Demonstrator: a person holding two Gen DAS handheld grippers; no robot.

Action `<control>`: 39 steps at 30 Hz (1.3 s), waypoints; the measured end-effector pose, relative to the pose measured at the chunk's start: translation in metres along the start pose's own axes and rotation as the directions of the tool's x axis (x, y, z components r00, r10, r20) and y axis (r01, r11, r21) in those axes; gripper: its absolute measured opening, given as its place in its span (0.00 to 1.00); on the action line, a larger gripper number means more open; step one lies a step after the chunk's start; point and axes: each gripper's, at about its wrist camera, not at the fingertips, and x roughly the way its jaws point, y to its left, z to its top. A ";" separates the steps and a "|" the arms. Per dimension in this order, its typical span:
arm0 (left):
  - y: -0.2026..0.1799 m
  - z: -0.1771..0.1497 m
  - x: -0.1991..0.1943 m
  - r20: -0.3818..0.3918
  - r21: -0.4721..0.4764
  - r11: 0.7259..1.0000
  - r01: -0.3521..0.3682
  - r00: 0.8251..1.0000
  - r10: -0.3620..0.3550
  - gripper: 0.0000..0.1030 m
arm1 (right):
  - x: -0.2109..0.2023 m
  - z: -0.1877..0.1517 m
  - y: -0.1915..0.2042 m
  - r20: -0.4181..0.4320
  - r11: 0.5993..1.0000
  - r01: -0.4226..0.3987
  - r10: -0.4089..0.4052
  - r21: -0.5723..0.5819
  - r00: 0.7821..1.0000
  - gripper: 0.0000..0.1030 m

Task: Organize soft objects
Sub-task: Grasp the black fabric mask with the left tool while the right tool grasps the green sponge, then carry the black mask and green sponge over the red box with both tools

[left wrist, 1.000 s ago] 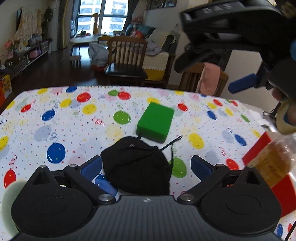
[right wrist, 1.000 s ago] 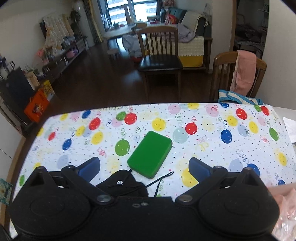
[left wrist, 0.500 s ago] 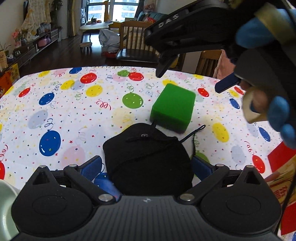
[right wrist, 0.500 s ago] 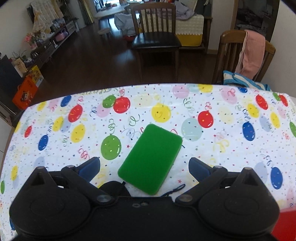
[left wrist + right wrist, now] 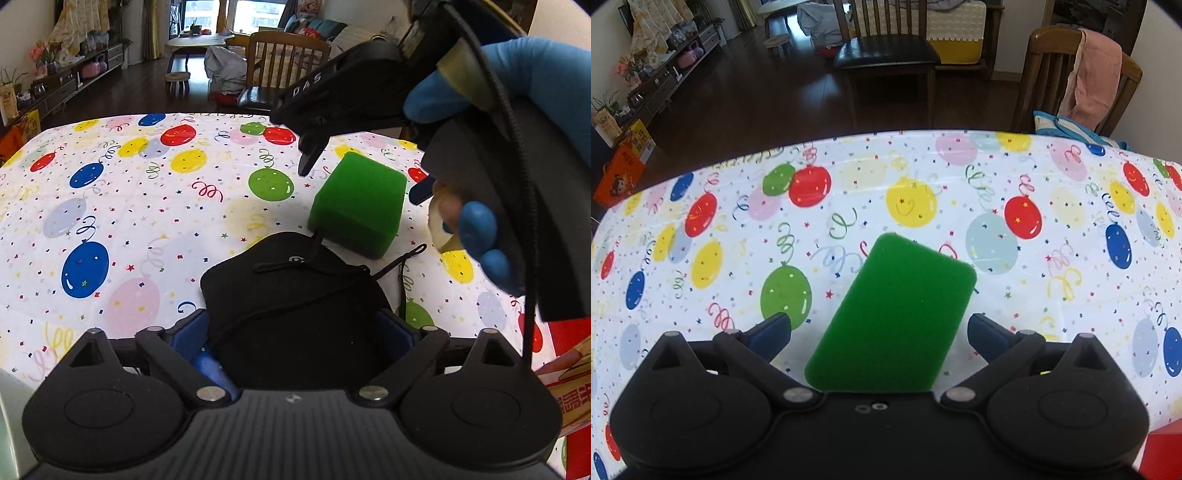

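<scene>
A black drawstring pouch lies on the balloon-print tablecloth, between the open fingers of my left gripper; the pads sit at its two sides. A green sponge block lies just beyond the pouch. In the right wrist view the green sponge lies between the open fingers of my right gripper, with gaps on both sides. The right gripper also shows in the left wrist view, above the sponge, held by a blue-gloved hand.
A red and yellow packet lies at the right edge of the table. Wooden chairs stand beyond the far table edge, one with a pink cloth on it. A pale object sits at the lower left.
Both grippers have moved forward and down. The pouch now sits deeper between the left fingers, and the sponge has come between the right fingers.
</scene>
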 end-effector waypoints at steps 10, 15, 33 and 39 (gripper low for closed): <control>-0.002 0.000 0.002 0.021 0.038 0.996 -0.082 0.996 0.082 0.47 | 0.010 -0.009 0.005 -0.008 0.999 0.033 -0.033 -0.025 0.999 0.86; 0.002 0.000 -0.001 0.033 0.032 0.995 -0.094 0.995 0.092 0.33 | 0.005 -0.012 0.004 0.004 0.998 0.048 -0.048 -0.034 0.999 0.77; 0.017 -0.002 -0.030 0.061 -0.011 1.000 0.007 0.998 -0.006 0.19 | -0.103 -0.032 0.006 0.141 0.992 -0.065 0.080 -0.107 0.987 0.73; 0.019 -0.003 -0.050 0.084 0.000 1.000 0.013 0.996 -0.013 0.19 | -0.159 -0.057 -0.008 0.176 0.983 -0.119 0.143 -0.138 0.974 0.73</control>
